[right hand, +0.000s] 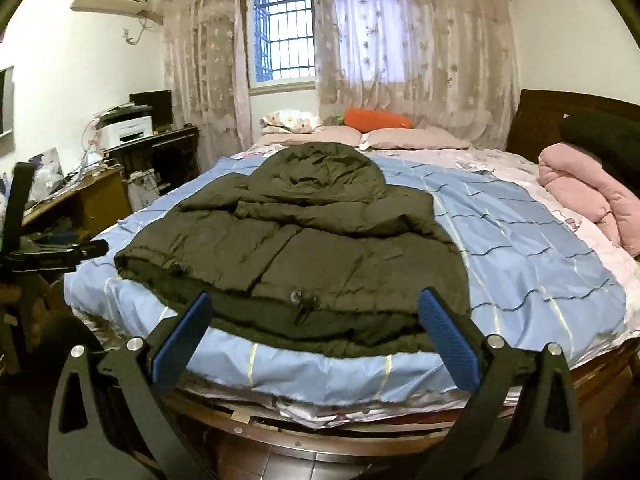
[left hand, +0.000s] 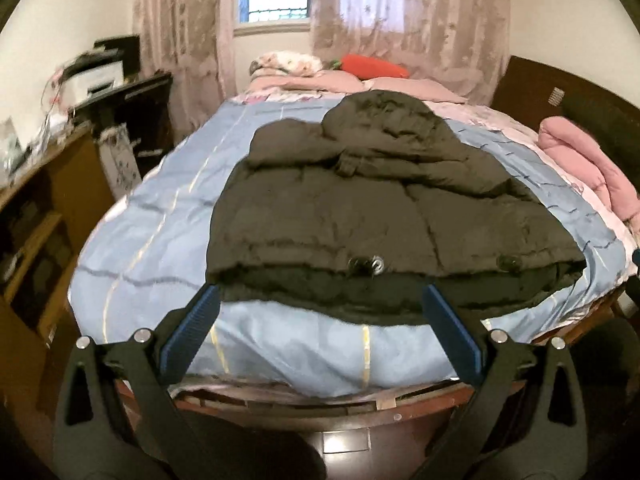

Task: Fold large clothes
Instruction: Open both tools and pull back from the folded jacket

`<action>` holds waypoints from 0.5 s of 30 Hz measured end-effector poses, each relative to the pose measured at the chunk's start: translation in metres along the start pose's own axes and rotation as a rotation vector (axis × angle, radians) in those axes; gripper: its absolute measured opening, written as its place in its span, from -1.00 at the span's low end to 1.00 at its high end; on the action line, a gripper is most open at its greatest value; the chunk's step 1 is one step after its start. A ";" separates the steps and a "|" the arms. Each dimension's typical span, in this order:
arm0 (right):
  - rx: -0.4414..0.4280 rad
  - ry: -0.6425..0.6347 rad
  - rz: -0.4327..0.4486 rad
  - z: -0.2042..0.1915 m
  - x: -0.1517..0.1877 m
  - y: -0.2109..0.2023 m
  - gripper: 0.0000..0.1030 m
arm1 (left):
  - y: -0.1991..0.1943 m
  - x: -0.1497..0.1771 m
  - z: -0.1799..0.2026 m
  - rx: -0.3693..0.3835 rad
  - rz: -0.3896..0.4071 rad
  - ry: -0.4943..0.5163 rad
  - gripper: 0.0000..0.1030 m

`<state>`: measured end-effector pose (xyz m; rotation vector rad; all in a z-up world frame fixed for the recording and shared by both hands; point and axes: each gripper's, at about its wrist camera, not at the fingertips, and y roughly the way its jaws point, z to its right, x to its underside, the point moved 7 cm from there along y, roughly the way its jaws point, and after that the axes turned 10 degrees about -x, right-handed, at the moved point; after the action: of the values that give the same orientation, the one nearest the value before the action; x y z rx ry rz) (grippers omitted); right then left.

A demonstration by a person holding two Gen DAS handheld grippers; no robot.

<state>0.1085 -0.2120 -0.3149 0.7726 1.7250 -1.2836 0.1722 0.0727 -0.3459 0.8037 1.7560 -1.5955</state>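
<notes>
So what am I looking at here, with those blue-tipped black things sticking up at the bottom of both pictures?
Those are hand-held tongs; a person carries one pair in each hand, with a camera on each looking along its fingers. One picture is from the left tongs, the other from the right tongs. Both pairs are open and hold nothing. Ahead is a bed with a blue sheet; on it lies a dark hooded coat, its hood pointing toward the pillows. A pink blanket sits at the right.

The jacket [right hand: 292, 240] lies on the bed [right hand: 520, 240], hood toward the pillows [right hand: 416, 138] behind it. A rolled quilt [right hand: 588, 192] sits right, a desk [right hand: 80, 200] left.
</notes>
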 end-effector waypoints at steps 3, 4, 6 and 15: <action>0.045 -0.029 0.010 0.003 0.011 0.000 0.97 | 0.008 0.010 -0.004 -0.003 0.014 -0.008 0.96; 0.062 -0.024 0.010 0.006 0.014 -0.001 0.97 | 0.009 0.014 -0.003 -0.006 0.017 0.000 0.96; 0.083 0.013 0.005 0.015 0.018 0.001 0.97 | 0.013 0.024 0.001 -0.012 0.027 0.035 0.96; 0.101 0.069 -0.011 0.028 0.027 0.014 0.97 | 0.030 0.034 0.015 -0.065 0.000 0.051 0.96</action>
<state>0.1147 -0.2348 -0.3482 0.8760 1.7319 -1.3742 0.1755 0.0616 -0.3922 0.8200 1.8332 -1.5222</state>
